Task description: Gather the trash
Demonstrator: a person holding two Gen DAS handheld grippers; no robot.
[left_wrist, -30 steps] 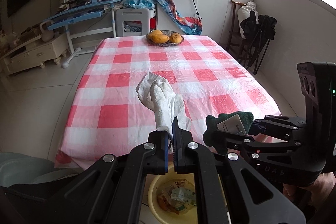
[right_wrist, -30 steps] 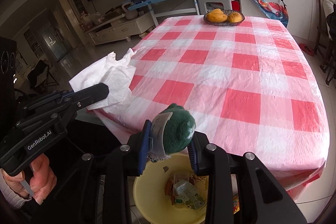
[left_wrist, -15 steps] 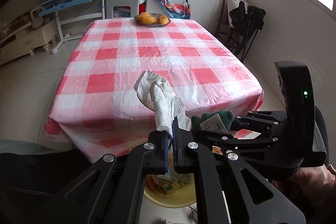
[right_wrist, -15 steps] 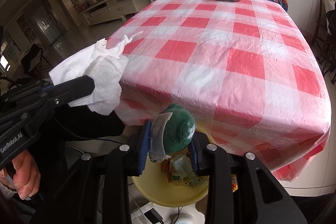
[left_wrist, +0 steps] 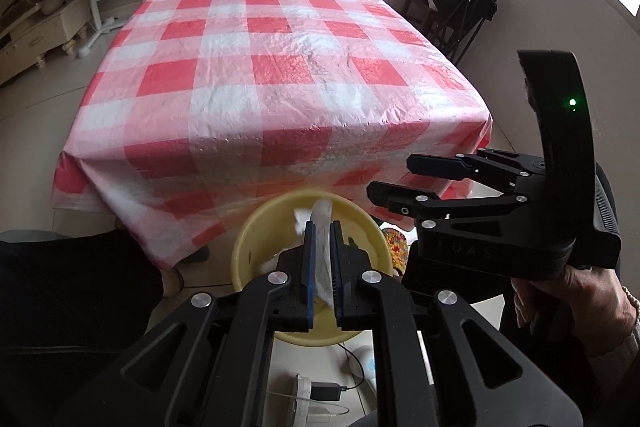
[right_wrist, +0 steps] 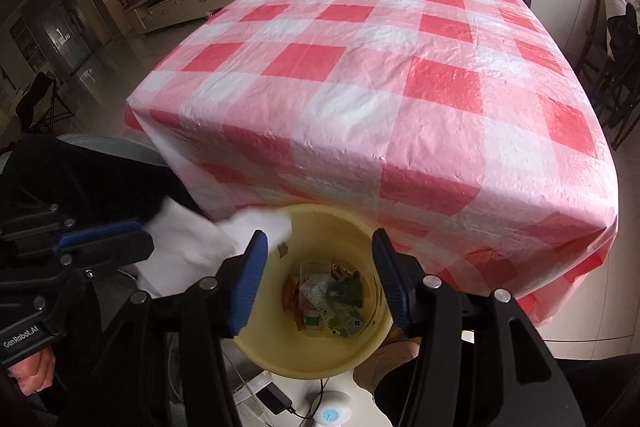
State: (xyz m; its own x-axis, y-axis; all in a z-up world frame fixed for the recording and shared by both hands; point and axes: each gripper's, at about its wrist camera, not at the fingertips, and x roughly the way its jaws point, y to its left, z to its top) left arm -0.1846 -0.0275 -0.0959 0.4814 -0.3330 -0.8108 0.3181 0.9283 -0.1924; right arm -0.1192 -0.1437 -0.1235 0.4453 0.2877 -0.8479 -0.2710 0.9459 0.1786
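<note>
Disposal step in hand. Left tongs (left_wrist: 322,227), jaws starting to part, have the crumpled white paper tissue (left_wrist: 320,213) between them above the round yellow plastic bin (right_wrist: 280,359). Right tongs (right_wrist: 316,259), opening and empty, hover over that bin's wrapper litter. Judged next: let the soft tissue fall clear inside the rim.

yellow bin (left_wrist: 256,239) base hidden behind left gripper (left_wrist: 322,227), trash (right_wrist: 332,297) inside too jumbled to identify
</note>
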